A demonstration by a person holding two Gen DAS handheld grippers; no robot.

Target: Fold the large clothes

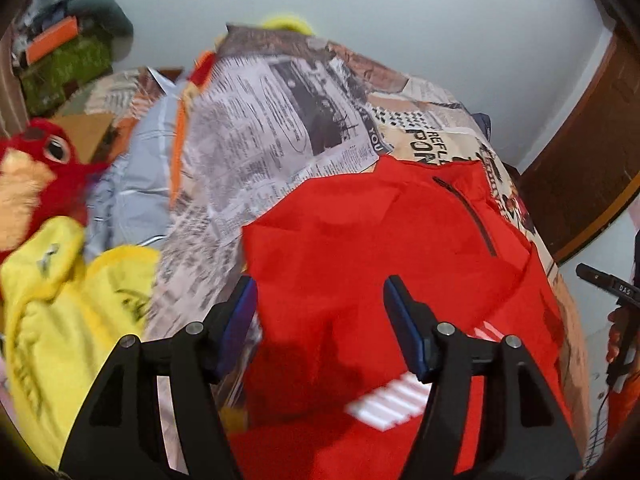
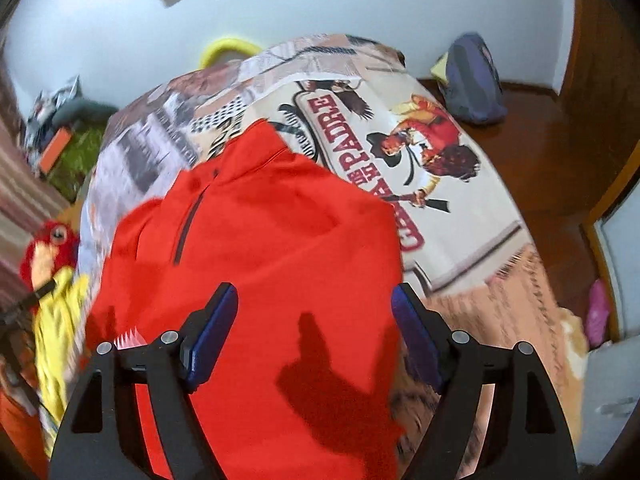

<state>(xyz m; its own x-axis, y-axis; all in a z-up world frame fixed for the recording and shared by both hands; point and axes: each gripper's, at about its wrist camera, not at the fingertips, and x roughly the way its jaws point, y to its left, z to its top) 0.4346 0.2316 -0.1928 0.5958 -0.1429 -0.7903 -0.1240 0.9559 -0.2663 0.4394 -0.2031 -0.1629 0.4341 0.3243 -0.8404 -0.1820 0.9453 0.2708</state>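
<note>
My left tool (image 1: pixel 320 300) hung with its blue pads spread wide and nothing between them, poised over the red jacket (image 1: pixel 380 260). My right tool (image 2: pixel 316 308) was likewise spread wide and empty above the same red jacket (image 2: pixel 256 248), whose dark zipper (image 2: pixel 186 226) ran down from the collar. The jacket lay flat on the bed, on a printed bedspread (image 1: pixel 260 120) with newspaper and poster patterns; from the right wrist camera I read the cowboy figure (image 2: pixel 428 148) on the bedspread (image 2: pixel 460 220) just beside the jacket's far edge. White stripes (image 1: pixel 392 400) showed on the jacket near the left tool's right finger. Beside the jacket, on its other flank, I saw a yellow garment (image 1: pixel 60 300) and, beyond that, a red plush bird (image 1: pixel 36 168), touching the yellow cloth. A grey pillow (image 1: pixel 132 184) lay between the plush and the jacket. Well away from the jacket, past the bed's corner, a blue bag (image 2: pixel 472 80) sat on the wooden floor (image 2: pixel 552 152).
</note>
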